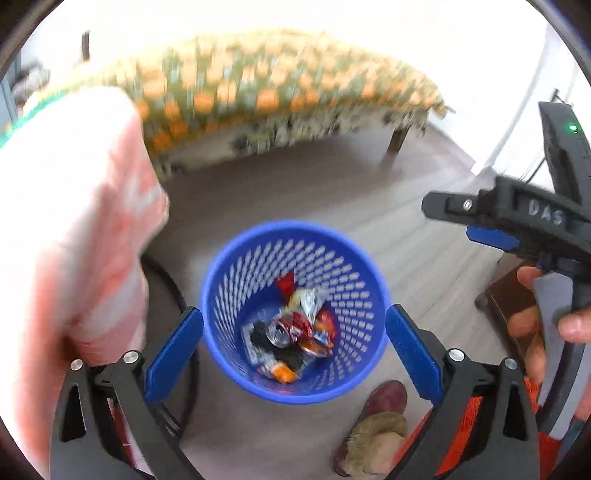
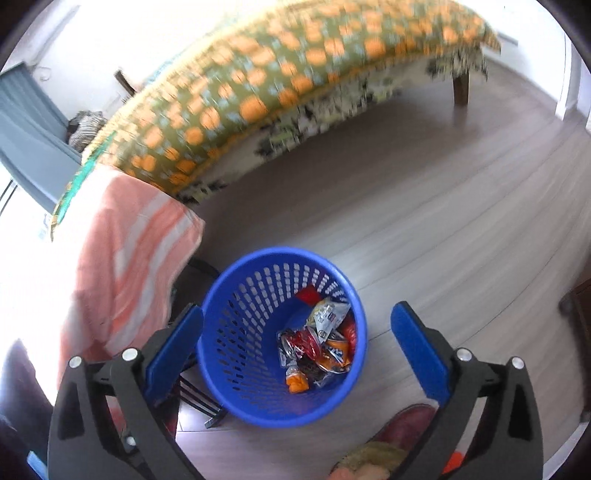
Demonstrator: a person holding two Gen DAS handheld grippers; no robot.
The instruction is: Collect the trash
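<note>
Both grippers hang over the blue basket (image 1: pixel 236 369) — jaws spread, gripping nothing. Crushed can (image 1: pixel 286 328) and wrappers (image 2: pixel 325 317) lie inside.

Grey-brown wood-plank floor (image 2: pixel 424 229) runs across the room, catching pale daylight. Along its far edge stands a long bed under a green cover with orange patches (image 2: pixel 280 74), one dark wooden leg (image 2: pixel 461 86) showing at the right end. A pink-and-white striped cloth (image 2: pixel 129 251) drapes at the left. Bright white walls (image 1: pixel 332 18) glare behind.
</note>
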